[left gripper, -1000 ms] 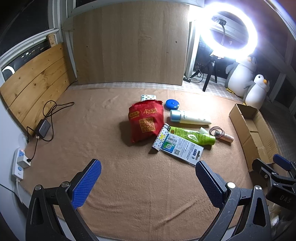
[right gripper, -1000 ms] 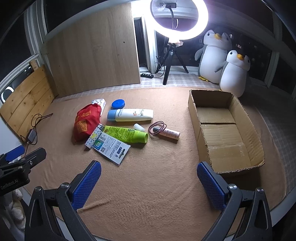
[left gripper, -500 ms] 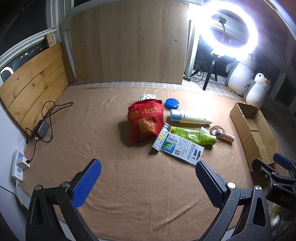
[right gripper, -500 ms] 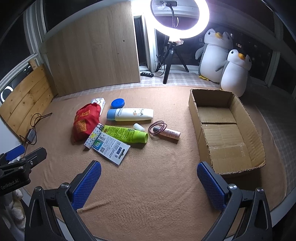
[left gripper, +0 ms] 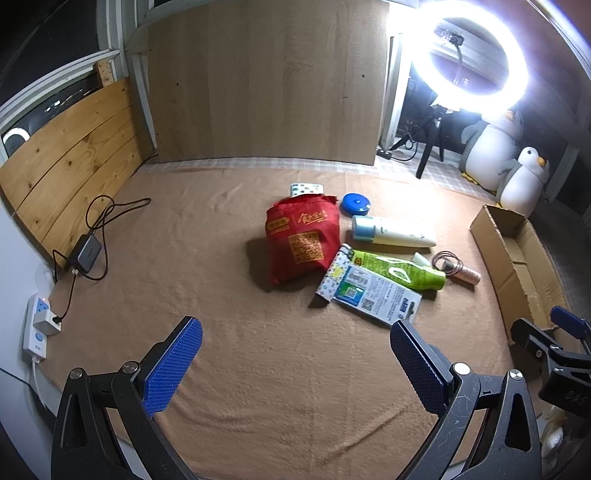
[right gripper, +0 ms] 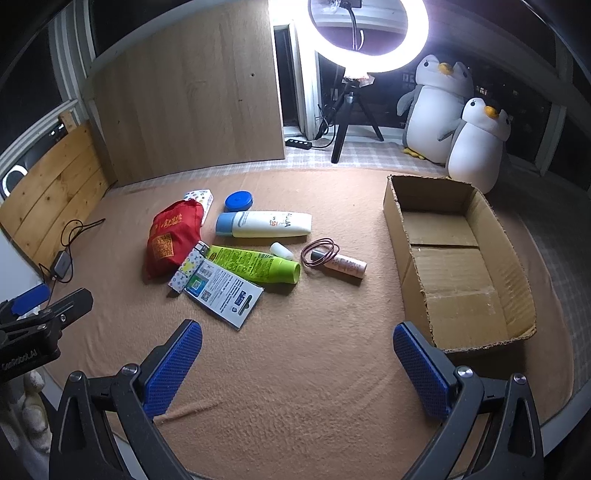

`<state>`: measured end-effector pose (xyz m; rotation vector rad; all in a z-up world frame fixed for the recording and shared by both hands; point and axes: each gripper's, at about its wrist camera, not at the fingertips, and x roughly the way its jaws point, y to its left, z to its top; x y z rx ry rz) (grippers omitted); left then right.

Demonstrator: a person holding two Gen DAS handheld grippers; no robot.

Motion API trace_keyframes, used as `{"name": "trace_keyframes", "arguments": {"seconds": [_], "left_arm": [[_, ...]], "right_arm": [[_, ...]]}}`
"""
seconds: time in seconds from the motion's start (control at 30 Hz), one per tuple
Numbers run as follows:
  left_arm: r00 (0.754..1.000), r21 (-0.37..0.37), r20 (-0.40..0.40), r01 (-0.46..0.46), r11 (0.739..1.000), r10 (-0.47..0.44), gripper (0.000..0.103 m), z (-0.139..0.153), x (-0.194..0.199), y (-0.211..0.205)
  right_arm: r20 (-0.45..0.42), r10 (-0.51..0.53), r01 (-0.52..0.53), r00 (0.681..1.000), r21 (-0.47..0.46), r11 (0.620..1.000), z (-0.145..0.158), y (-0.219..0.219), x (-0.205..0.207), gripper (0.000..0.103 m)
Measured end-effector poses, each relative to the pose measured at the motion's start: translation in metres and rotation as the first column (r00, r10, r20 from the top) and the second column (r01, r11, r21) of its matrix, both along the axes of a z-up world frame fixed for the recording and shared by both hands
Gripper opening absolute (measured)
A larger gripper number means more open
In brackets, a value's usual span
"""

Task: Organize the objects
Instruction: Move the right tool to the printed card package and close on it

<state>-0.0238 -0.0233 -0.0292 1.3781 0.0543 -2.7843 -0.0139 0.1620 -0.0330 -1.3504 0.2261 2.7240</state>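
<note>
A loose cluster lies mid-blanket: a red pouch (left gripper: 304, 240) (right gripper: 173, 236), a white sunscreen tube with a blue cap (left gripper: 391, 230) (right gripper: 266, 224), a green tube (left gripper: 399, 267) (right gripper: 255, 264), a flat printed packet (left gripper: 376, 295) (right gripper: 223, 291), a blue round lid (left gripper: 355, 204) (right gripper: 238, 201) and a pink tube under a wire ring (left gripper: 458, 267) (right gripper: 338, 260). An open cardboard box (right gripper: 454, 258) (left gripper: 517, 251) stands to their right. My left gripper (left gripper: 295, 360) and right gripper (right gripper: 297, 363) hover open, short of the cluster, nothing between the fingers.
A charger with a cable (left gripper: 86, 251) and a white power strip (left gripper: 37, 328) lie at the blanket's left edge. A ring light on a tripod (right gripper: 351, 33) and two plush penguins (right gripper: 454, 125) stand behind. Wooden panels (left gripper: 258, 81) wall the back and left.
Both views have crept slightly back and up; the cluster sits a touch lower in the left view. Nothing on the blanket has moved and both grippers stay open.
</note>
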Motion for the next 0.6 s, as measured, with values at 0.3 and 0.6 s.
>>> {"name": "trace_keyframes", "arguments": {"seconds": [0.3, 0.6], "left_arm": [[0.999, -0.025, 0.046, -0.01, 1.0, 0.011, 0.103, -0.027, -0.026, -0.009], [0.997, -0.038, 0.08, -0.007, 0.999, 0.01, 0.103, -0.051, -0.045, -0.008]], "right_arm": [[0.03, 0.01, -0.01, 1.0, 0.0, 1.0, -0.015, 0.006, -0.013, 0.102], [0.054, 0.059, -0.058, 0.997, -0.011, 0.998, -0.03, 0.007, -0.031, 0.101]]}}
